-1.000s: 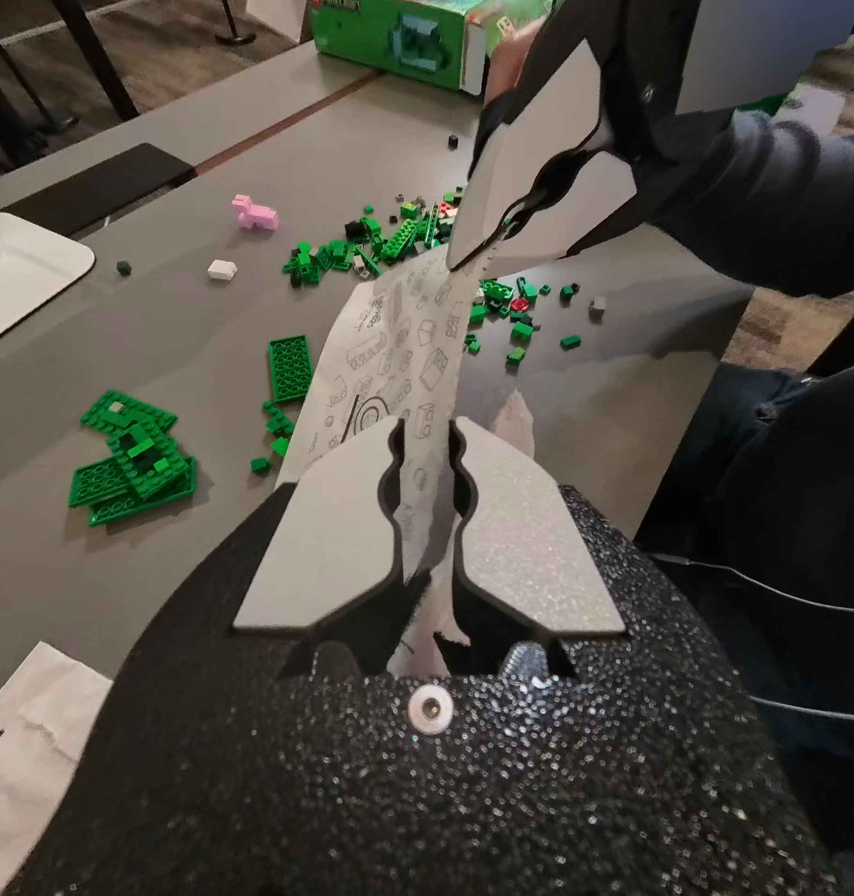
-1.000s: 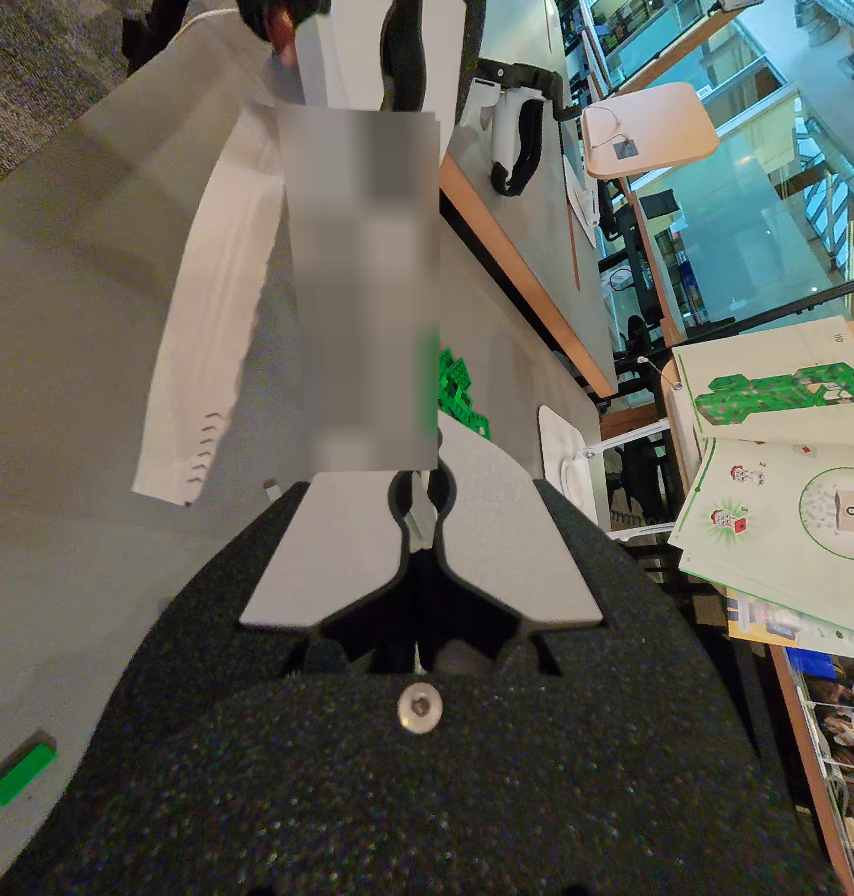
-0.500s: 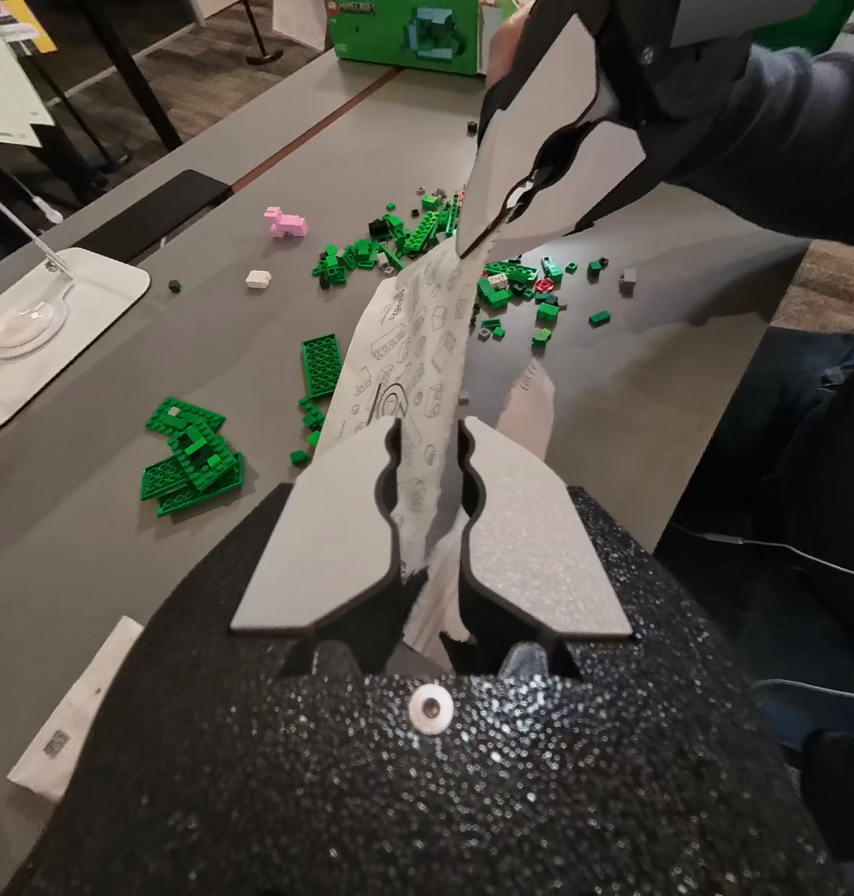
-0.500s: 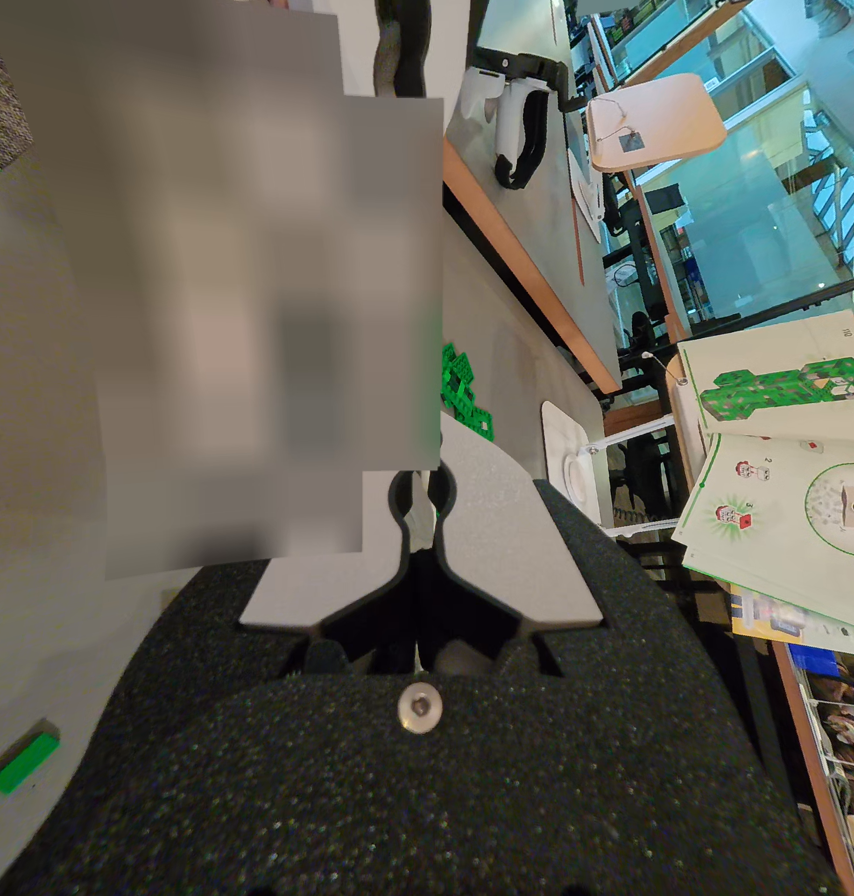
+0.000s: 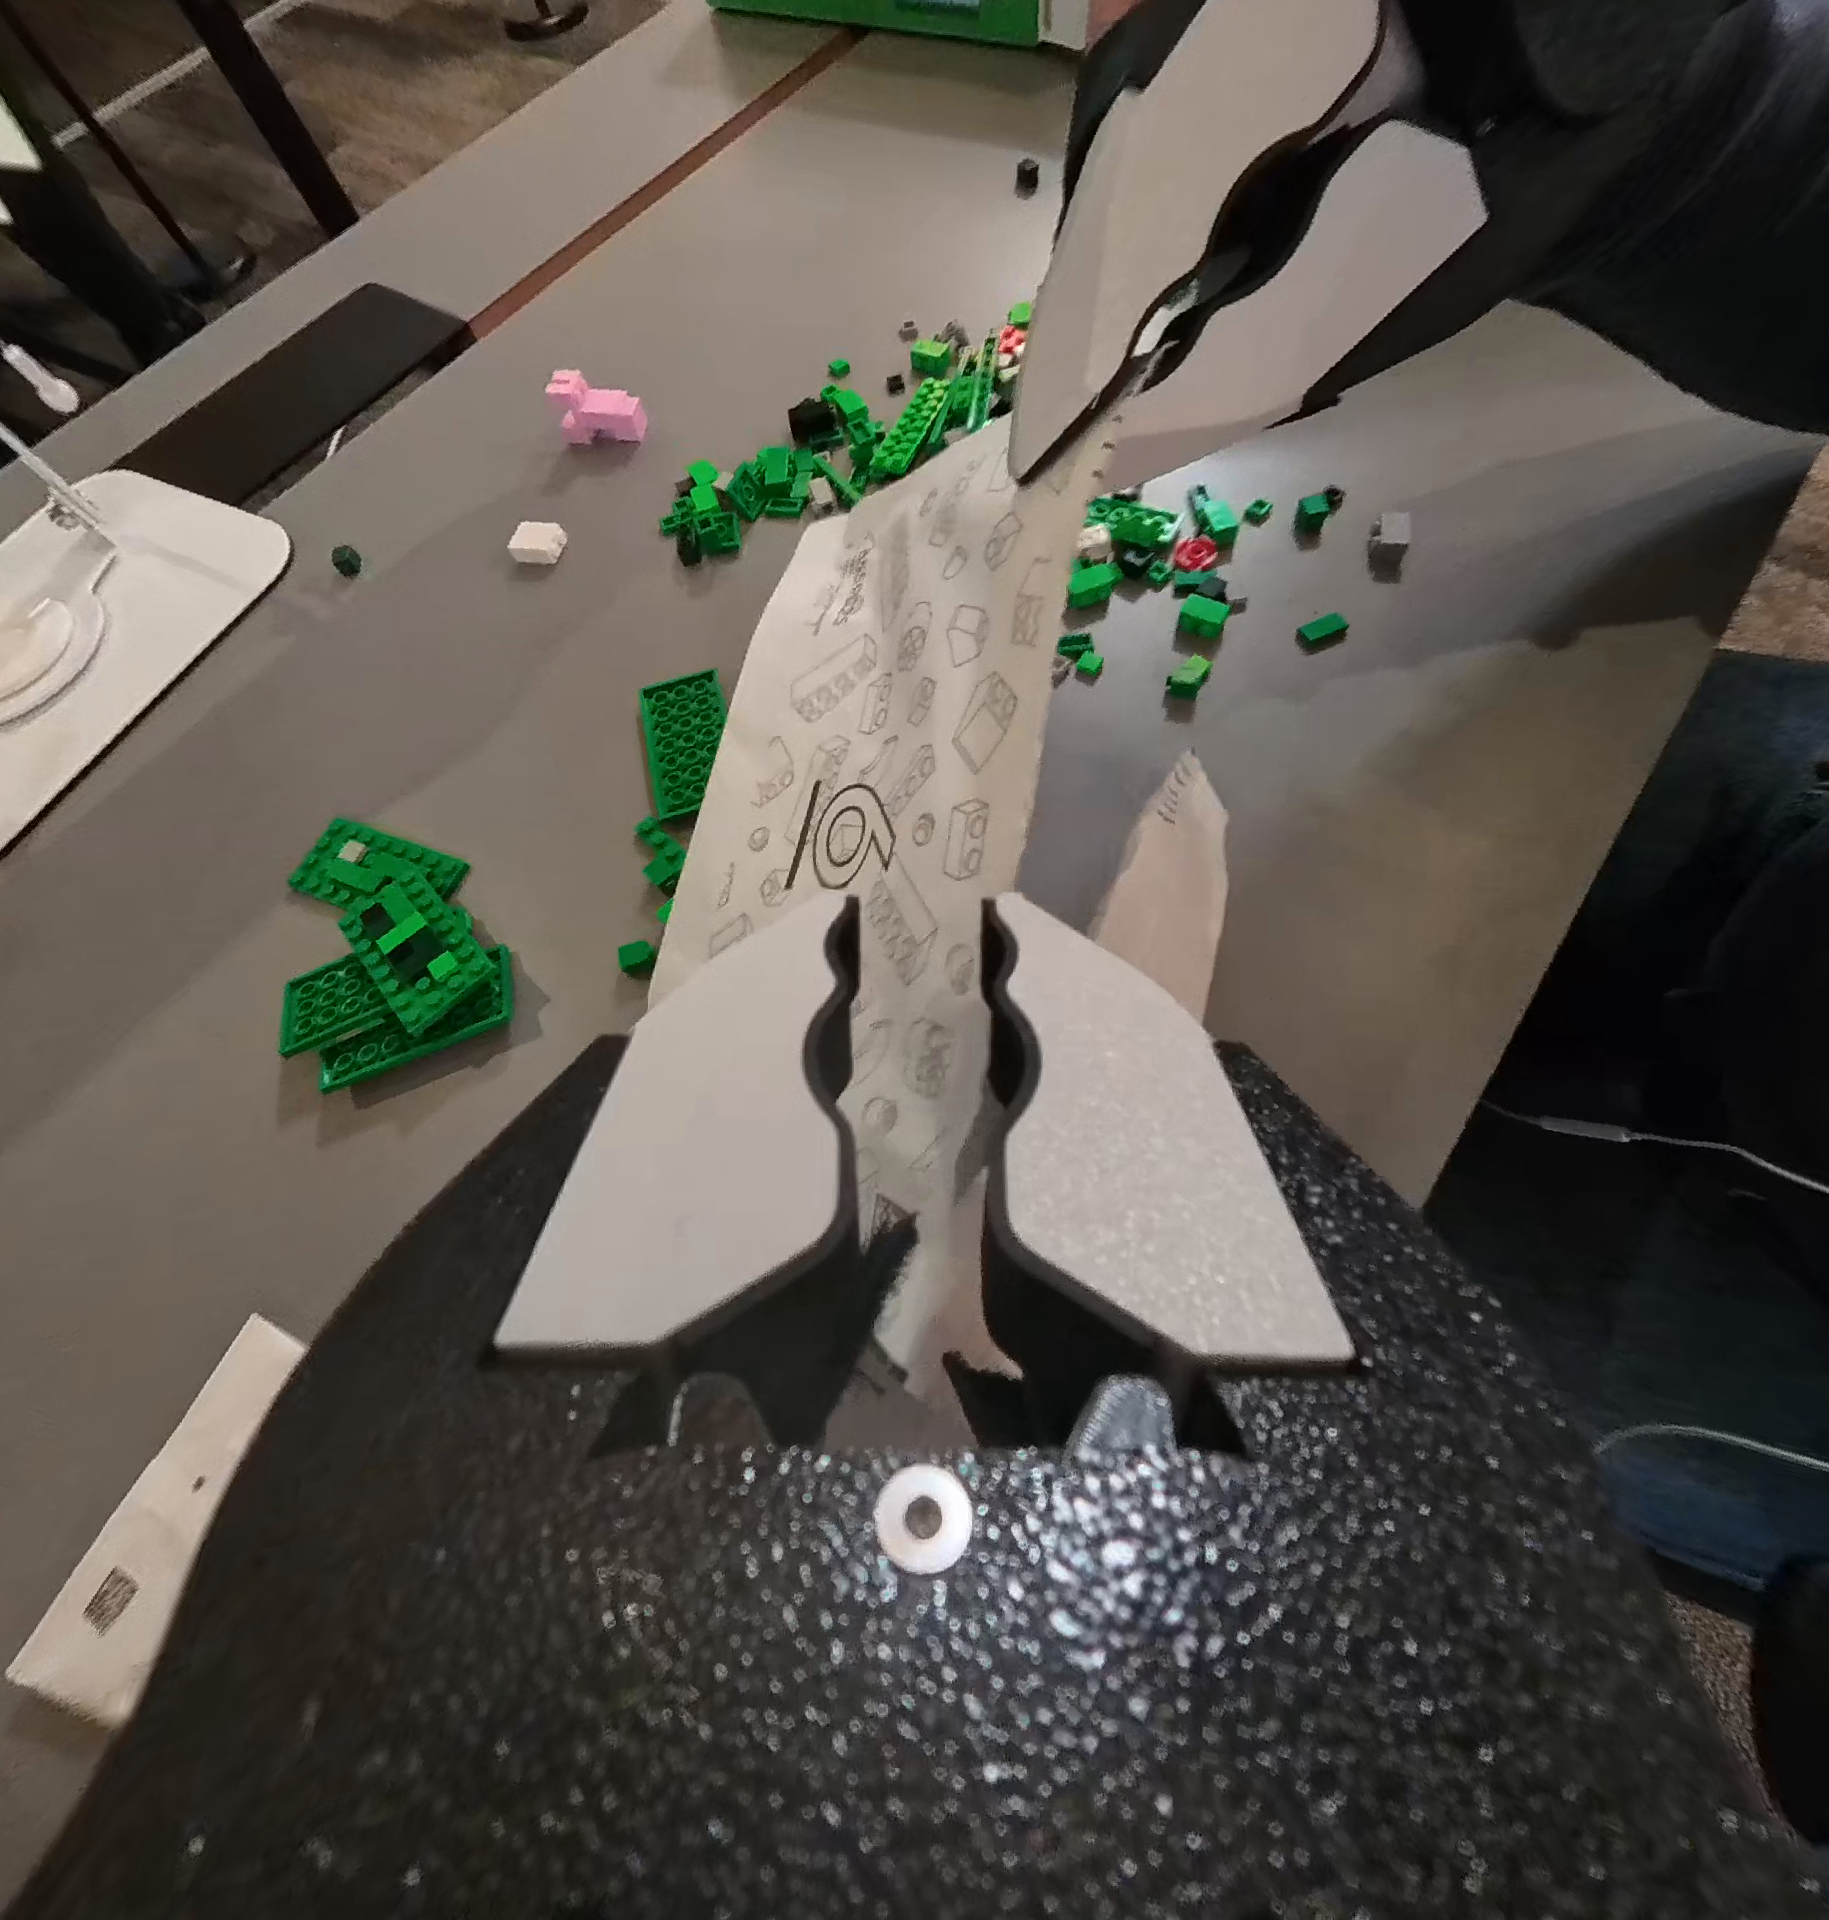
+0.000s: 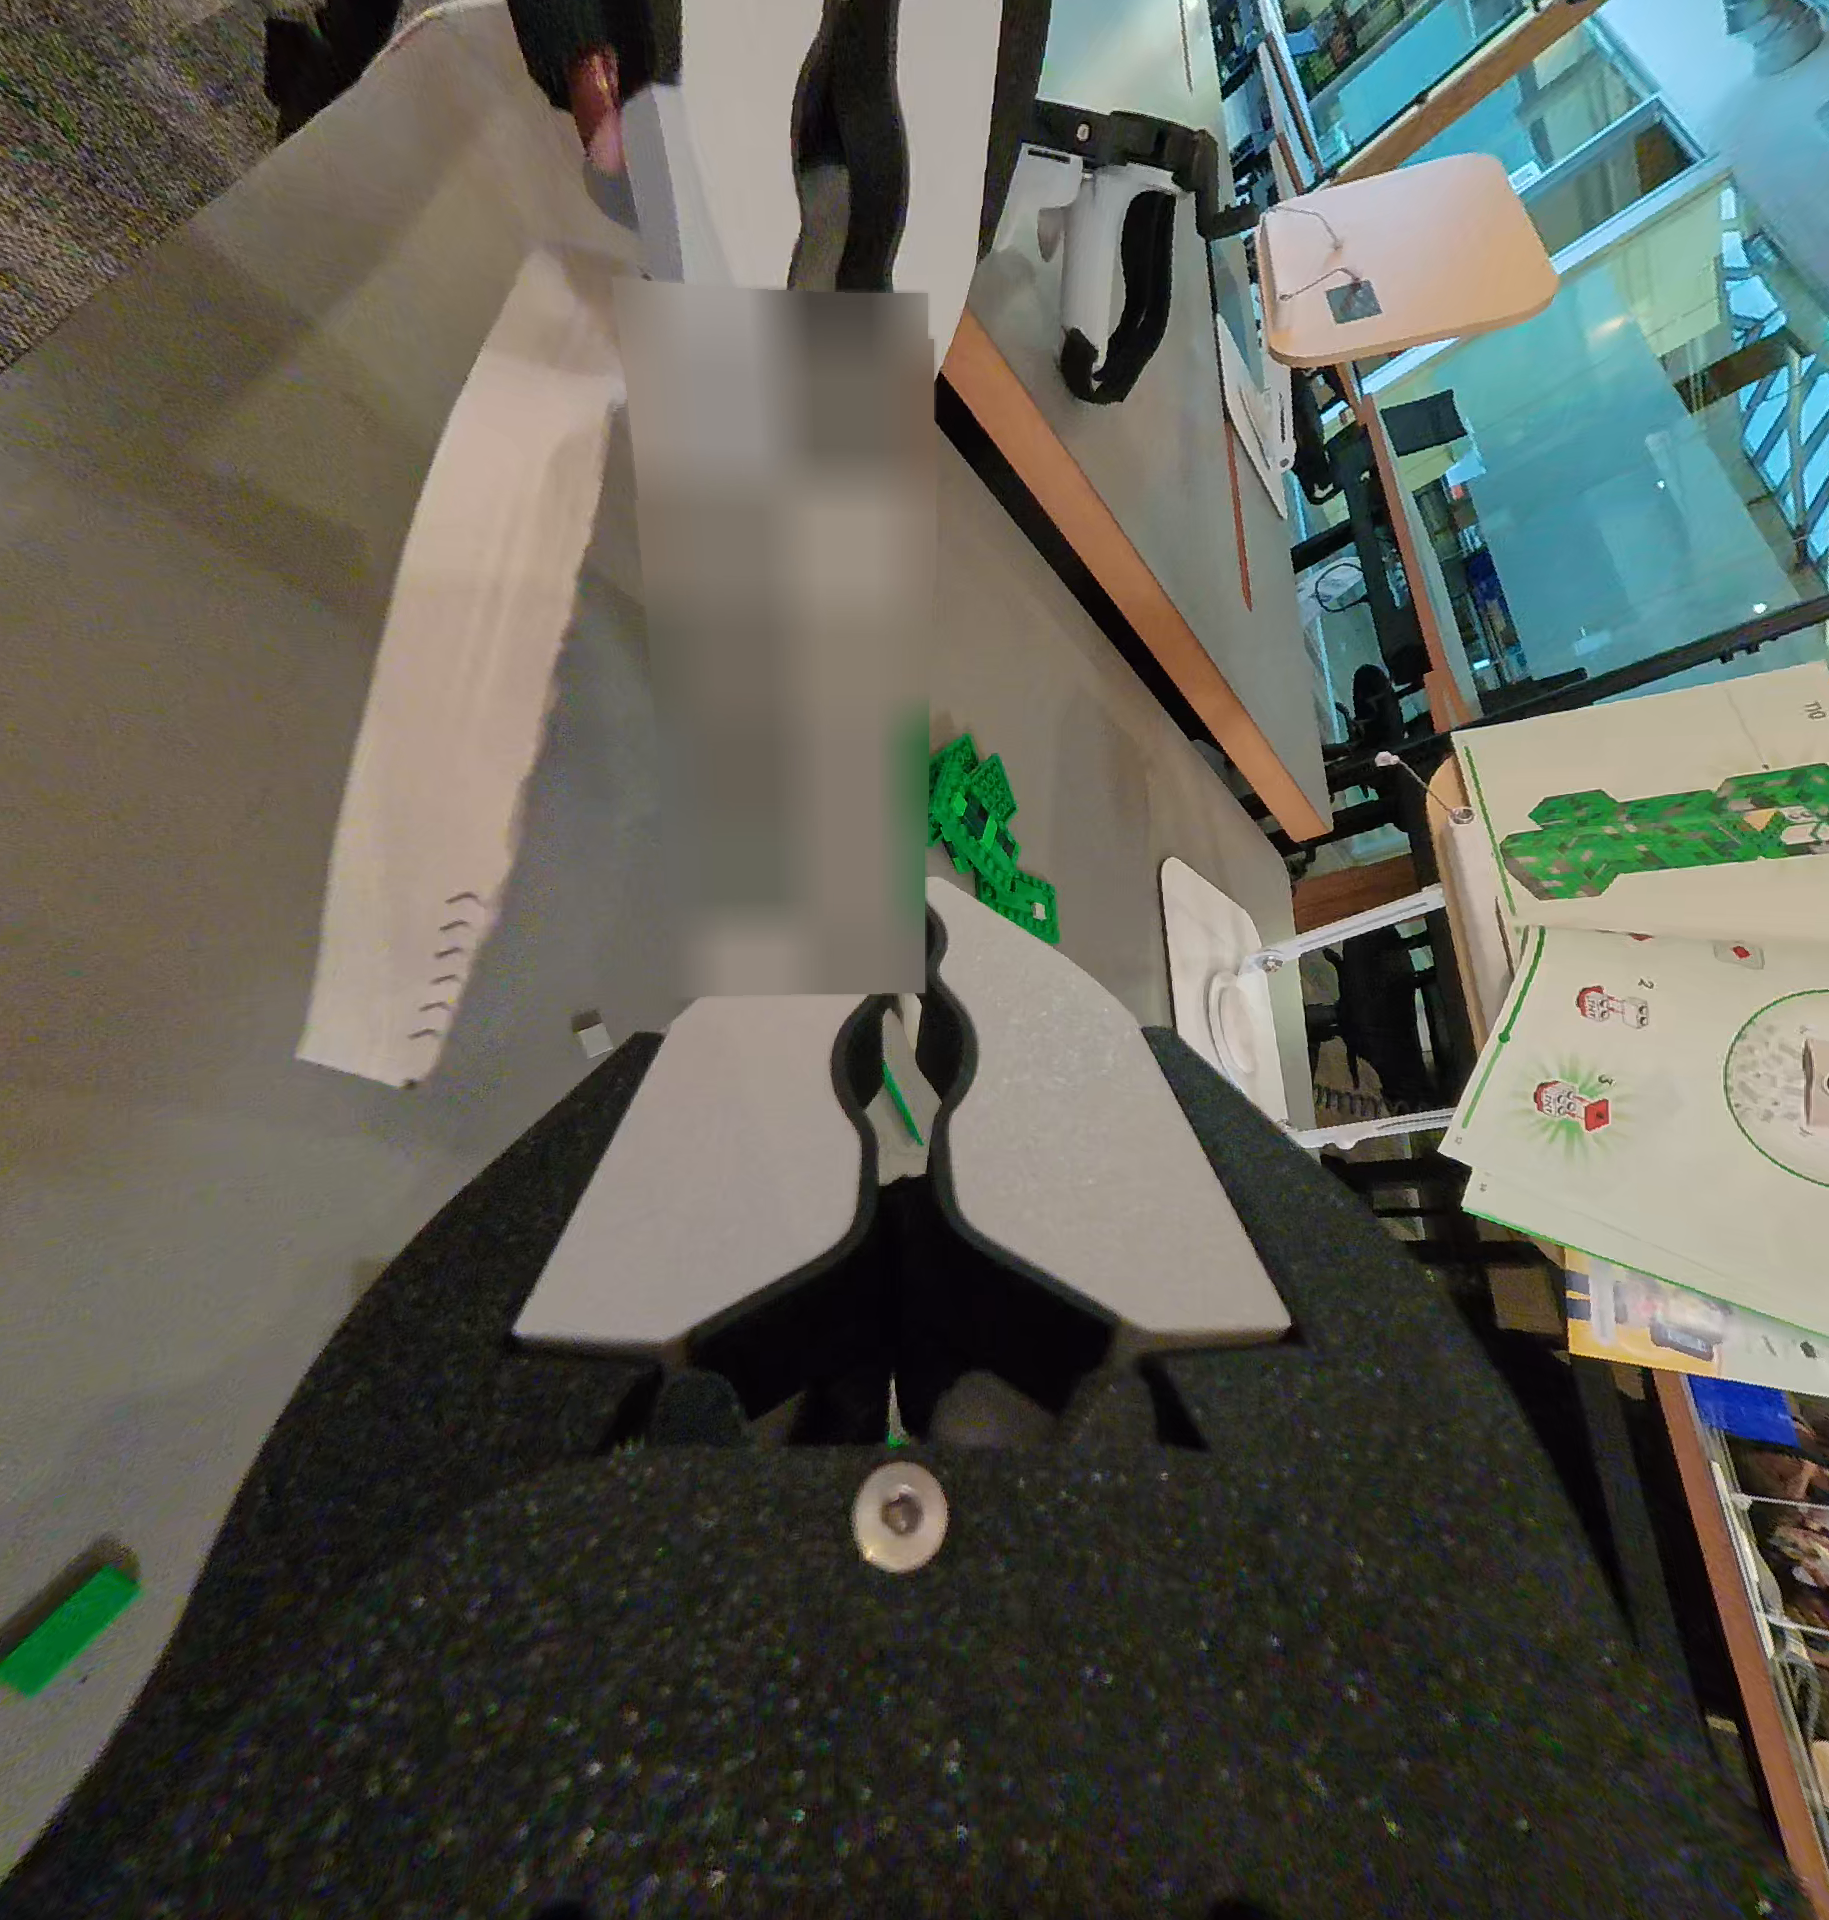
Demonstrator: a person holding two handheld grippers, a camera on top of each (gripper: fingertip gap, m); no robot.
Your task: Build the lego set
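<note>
holding a paper bag [image 5: 894, 727] taut above the table's right edge: left gripper [image 5: 918, 925] clamps its bottom, right gripper [image 5: 1118, 416] pinches its top; advise pulling steadily apart, clear of the loose bricks [image 5: 1149, 561].

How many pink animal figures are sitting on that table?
1. The pink animal figure stands alone on the grey table, left of the green brick pile. More may be hidden behind the paper bag.

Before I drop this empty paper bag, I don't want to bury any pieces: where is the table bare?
Bare grey table lies between the white stand base, the pink pig and the stacked green plates. More is beyond the torn bag strip, near the table's edge. The loose brick pile is crowded.
</note>
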